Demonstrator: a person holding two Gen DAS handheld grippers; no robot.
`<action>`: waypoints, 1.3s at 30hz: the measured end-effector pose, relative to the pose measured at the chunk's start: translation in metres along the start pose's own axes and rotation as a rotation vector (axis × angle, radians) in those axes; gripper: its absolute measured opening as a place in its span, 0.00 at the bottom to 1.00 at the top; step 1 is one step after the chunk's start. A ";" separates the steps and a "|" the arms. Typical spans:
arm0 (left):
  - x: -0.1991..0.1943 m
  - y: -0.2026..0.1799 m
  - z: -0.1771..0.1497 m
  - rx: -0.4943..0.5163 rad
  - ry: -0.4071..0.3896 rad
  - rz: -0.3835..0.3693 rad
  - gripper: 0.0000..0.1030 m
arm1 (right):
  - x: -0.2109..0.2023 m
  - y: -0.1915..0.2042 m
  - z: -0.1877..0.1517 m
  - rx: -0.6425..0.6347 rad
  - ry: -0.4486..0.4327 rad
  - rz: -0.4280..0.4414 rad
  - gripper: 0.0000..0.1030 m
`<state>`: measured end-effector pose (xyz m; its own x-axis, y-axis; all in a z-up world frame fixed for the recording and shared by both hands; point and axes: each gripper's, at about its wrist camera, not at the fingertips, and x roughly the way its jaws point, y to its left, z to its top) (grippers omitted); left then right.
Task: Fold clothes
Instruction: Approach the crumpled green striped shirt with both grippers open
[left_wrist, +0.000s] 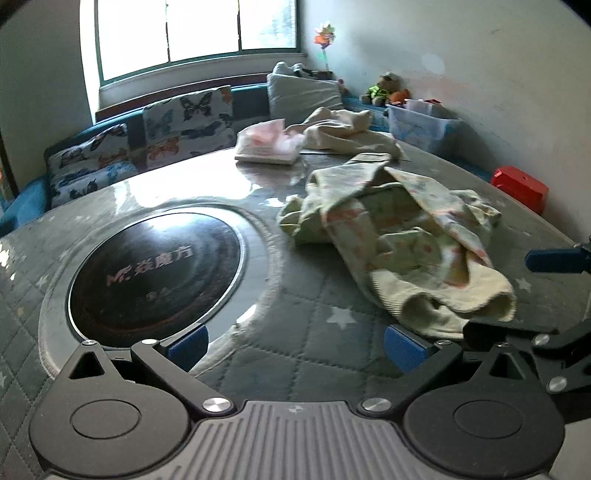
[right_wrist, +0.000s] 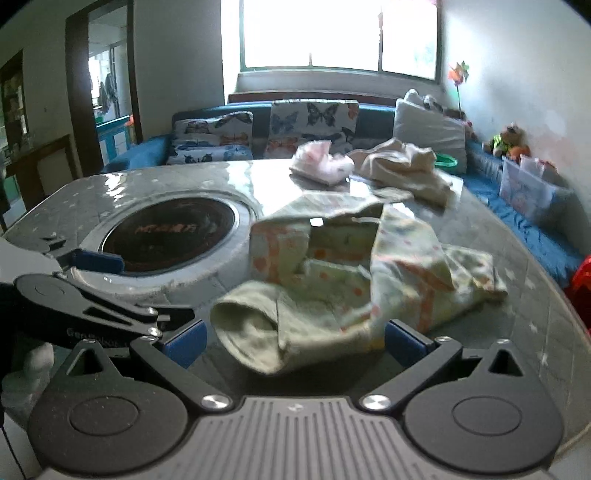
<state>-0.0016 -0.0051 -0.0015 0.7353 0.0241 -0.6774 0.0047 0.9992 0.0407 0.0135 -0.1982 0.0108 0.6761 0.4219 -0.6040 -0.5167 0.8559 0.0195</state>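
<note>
Currently, garment: crumpled floral garment (left_wrist: 399, 236) lies bunched on the surface (left_wrist: 295, 354), just right of the round black inset disc (left_wrist: 155, 273); ribbed cuff opening faces both grippers.
Left gripper (left_wrist: 295, 345): jaws spread, nothing between them; hovers low beside the cuff, its right pad near the cloth.
Right gripper (right_wrist: 293, 341): jaws spread, cuff end lying between the pads, not pinched.
Step in hand (judgement): spreading the garment flat before any fold; nothing folded on this piece yet.
How to do it well (judgement): pinch the cuff hem and a far edge, draw apart low over the surface, avoid dragging cloth onto the disc.
Material: thin soft knit, pale yellow-green with orange print, ribbed at the cuff; likely limp, slips easily on the glossy cover.
Surface: quilted grey star pattern under a shiny clear sheet.
Beyond the garment, away from the disc: beige cloth (right_wrist: 402, 166) and pink folded piece (right_wrist: 321, 162).
</note>
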 end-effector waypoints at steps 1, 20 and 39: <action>0.001 -0.001 -0.001 0.000 0.005 0.001 1.00 | -0.002 0.000 -0.001 0.002 -0.001 0.002 1.00; -0.015 -0.054 -0.008 0.013 0.027 0.098 1.00 | -0.023 -0.014 -0.034 0.039 0.061 -0.007 1.00; -0.027 -0.052 -0.033 0.095 0.021 0.020 1.00 | -0.029 -0.010 -0.054 0.075 0.132 0.033 1.00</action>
<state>-0.0436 -0.0571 -0.0094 0.7216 0.0458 -0.6908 0.0549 0.9909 0.1230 -0.0287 -0.2352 -0.0150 0.5820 0.4111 -0.7016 -0.4932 0.8644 0.0975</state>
